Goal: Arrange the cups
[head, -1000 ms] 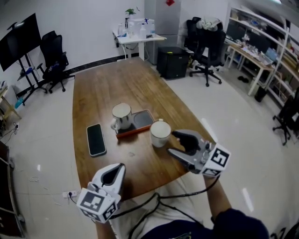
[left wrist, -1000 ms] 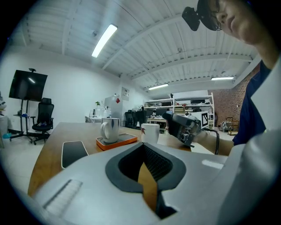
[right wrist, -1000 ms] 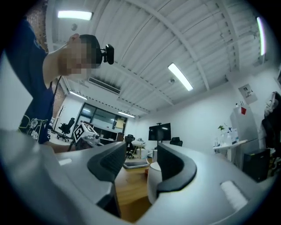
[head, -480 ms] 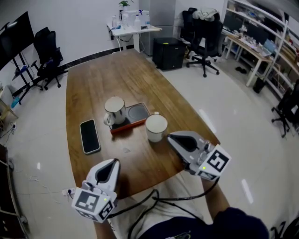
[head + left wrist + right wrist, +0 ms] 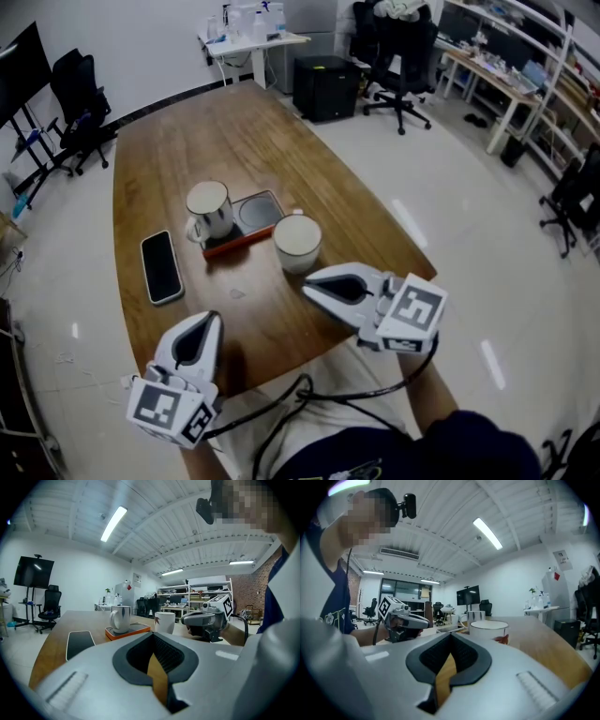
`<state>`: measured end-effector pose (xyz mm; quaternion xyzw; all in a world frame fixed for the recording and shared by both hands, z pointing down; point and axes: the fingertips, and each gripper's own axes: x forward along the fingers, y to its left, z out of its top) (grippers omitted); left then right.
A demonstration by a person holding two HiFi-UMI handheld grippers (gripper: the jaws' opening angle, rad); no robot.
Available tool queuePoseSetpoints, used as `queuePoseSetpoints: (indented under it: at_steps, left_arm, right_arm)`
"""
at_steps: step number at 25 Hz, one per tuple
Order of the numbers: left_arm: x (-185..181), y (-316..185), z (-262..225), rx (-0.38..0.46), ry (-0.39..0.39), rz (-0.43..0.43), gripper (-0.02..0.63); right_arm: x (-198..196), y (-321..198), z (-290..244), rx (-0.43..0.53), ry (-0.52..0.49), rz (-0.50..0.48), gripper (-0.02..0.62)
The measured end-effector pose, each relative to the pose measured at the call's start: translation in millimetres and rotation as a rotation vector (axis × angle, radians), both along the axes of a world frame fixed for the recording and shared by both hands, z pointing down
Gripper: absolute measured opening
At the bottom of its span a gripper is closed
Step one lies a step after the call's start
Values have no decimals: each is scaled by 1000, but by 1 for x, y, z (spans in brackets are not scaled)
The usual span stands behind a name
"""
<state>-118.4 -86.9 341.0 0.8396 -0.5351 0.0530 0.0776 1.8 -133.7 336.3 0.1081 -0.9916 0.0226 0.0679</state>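
Handled mug [image 5: 208, 208] upright on left half of orange-edged tray [image 5: 246, 239], mid-table. Second cup [image 5: 297, 242] upright on bare wood just beside tray's rt corner, apart from mug; white w/ small leaf print. Dark phone [image 5: 161, 266] flat on wood, left of tray. Rt gripper [image 5: 309, 289] near second cup, not touching — jaws pressed together, nothing btwn them. Left gripper [image 5: 208, 321] over near edge of wooden table [image 5: 234, 141], well apart from both cups — jaws also closed tight, empty.
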Motion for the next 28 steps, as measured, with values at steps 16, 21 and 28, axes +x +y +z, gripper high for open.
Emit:
queuePoseSetpoints:
  at_steps: [16, 21, 28]
  left_arm:
    - [14, -11, 2, 4, -7, 72, 2]
    - [23, -14, 1, 5, -7, 100, 2]
    - [23, -15, 1, 5, -7, 92, 2]
  right_arm:
    - [-11, -1, 4, -30, 27, -65, 2]
    - [-10, -2, 3, -24, 27, -63, 1]
    - [-11, -1, 4, -27, 32, -64, 1]
